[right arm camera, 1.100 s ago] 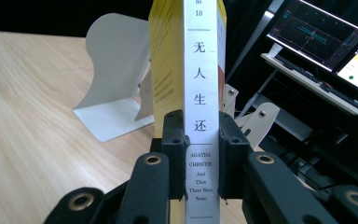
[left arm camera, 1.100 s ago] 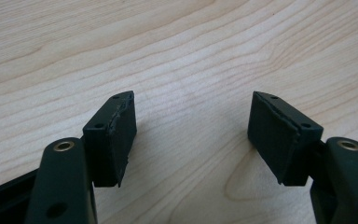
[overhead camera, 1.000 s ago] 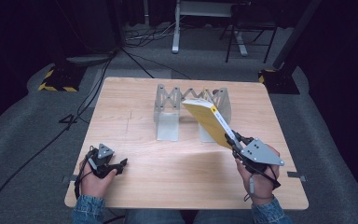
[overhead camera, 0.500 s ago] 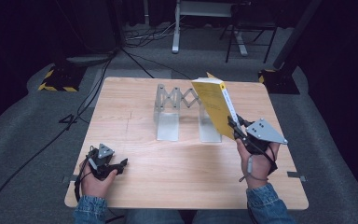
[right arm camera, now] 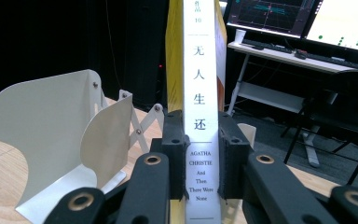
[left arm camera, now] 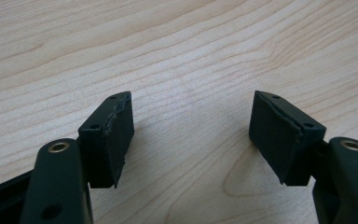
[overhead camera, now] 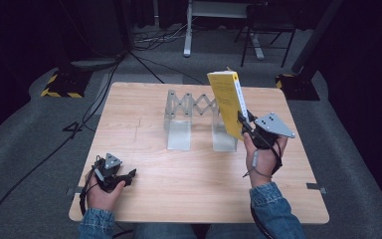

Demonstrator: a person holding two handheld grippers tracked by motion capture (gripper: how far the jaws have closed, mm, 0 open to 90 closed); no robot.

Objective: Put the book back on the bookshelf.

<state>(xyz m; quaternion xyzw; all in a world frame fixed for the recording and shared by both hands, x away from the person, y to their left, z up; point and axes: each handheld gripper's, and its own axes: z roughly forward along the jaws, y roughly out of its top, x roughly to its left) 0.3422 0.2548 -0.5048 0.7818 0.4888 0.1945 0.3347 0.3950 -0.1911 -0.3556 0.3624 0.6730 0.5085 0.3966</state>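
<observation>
A yellow paperback book [overhead camera: 226, 102] with a white spine [right arm camera: 199, 107] stands nearly upright in the air, lifted above the right end of the expanding metal book rack [overhead camera: 195, 122]. My right gripper [overhead camera: 243, 123] is shut on its lower spine, and the right gripper view shows both jaws clamped on the spine [right arm camera: 199, 161]. The rack's white dividers [right arm camera: 51, 135] rise just left of the book. My left gripper [overhead camera: 129, 174] rests low at the table's front left, jaws wide open over bare wood [left arm camera: 191, 135], holding nothing.
The wooden table [overhead camera: 144, 129] stands on grey carpet with cables [overhead camera: 94, 104] running off to the left. Behind the table are a desk with monitors [right arm camera: 298, 18], a chair [overhead camera: 263, 30] and yellow-black weighted bases [overhead camera: 59, 84].
My right gripper has raised the book and turned it from a leaning tilt to nearly upright, moving it forward over the rack's right end. The left gripper has stayed put.
</observation>
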